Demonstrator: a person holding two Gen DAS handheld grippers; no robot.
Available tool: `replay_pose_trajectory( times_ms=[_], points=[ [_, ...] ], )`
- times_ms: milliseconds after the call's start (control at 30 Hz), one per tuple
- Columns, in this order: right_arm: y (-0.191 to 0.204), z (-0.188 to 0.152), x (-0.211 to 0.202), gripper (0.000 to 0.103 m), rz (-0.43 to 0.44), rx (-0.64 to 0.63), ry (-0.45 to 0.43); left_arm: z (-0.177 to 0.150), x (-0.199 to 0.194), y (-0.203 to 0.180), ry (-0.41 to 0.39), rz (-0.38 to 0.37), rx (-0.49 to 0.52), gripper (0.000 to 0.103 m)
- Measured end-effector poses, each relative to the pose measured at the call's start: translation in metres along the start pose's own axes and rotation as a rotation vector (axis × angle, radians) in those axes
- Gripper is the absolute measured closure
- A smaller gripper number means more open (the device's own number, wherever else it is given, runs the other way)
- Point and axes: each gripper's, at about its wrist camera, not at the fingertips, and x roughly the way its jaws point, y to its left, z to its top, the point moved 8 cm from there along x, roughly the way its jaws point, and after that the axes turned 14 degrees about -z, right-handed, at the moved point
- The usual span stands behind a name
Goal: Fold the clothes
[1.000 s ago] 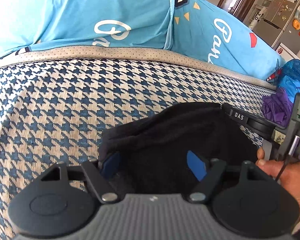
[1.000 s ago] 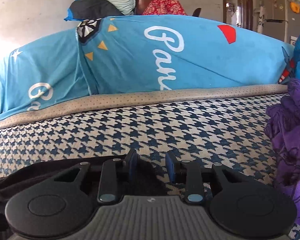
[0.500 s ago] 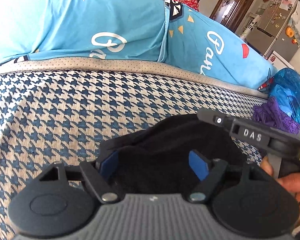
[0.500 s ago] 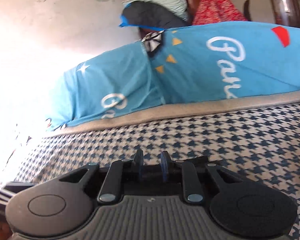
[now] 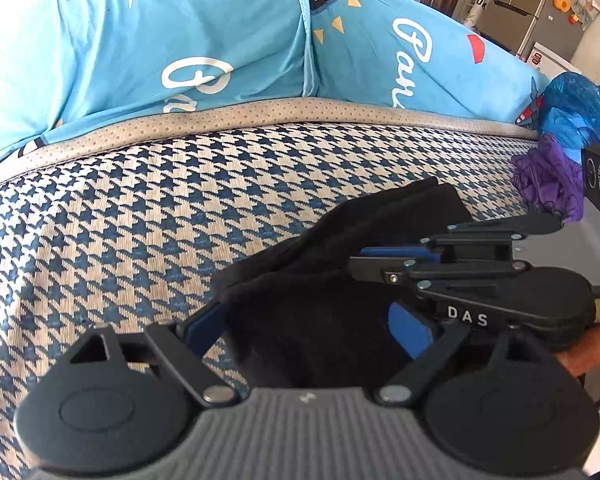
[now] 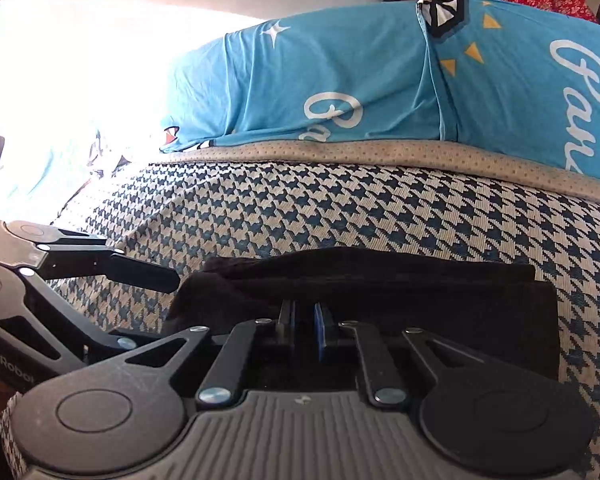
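Folding a black garment [image 5: 320, 300] on the bed [image 5: 140, 208]
Left claw [image 5: 312, 320] opening around it; right claw [image 6: 305, 320] closing on its fold.

A houndstooth-covered bed [image 5: 148, 200] carries a folded black garment [image 6: 380, 292], purple cloth [image 5: 548, 184] and blue bedding [image 5: 220, 48].

A black garment [image 5: 320, 304] lies folded in a thick bundle on the houndstooth cover [image 5: 140, 208].

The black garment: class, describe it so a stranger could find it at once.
Start at the houndstooth mattress, below the bright blue sheet with white script. The black garment lies folded on the pattern nearest the cameras. Unlike the crumpled purple cloth at the edge, it is plain, dark and flat.
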Motion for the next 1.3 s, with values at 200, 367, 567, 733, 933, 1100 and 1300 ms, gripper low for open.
replay_pose_trajectory(
  times_ms=[200,367,567,733,933,1100,1300],
  points=[
    [0.0,0.006,0.018,0.099,-0.047,0.004,-0.008,0.003,0.0,0.021,0.008,0.061,-0.074,0.008],
    [-0.005,0.013,0.026,0.103,-0.069,0.065,-0.028,0.006,-0.001,0.044,-0.005,0.105,-0.19,0.007],
    [-0.004,0.02,0.032,0.103,-0.114,0.129,-0.059,0.003,-0.002,0.065,-0.016,0.231,-0.25,0.0],
    [-0.012,0.029,0.016,0.094,-0.133,0.19,-0.082,0.002,-0.01,0.071,-0.035,0.27,-0.284,0.0],
    [-0.02,0.02,-0.005,0.094,-0.139,0.16,-0.067,0.0,-0.027,0.07,-0.071,0.312,-0.307,0.0],
    [-0.023,0.004,-0.024,0.086,-0.141,0.123,-0.049,-0.002,-0.04,0.059,-0.093,0.312,-0.287,0.0],
    [-0.02,-0.019,-0.046,0.081,-0.127,0.066,-0.022,-0.01,-0.041,0.043,-0.068,0.278,-0.279,0.0]
  ],
)
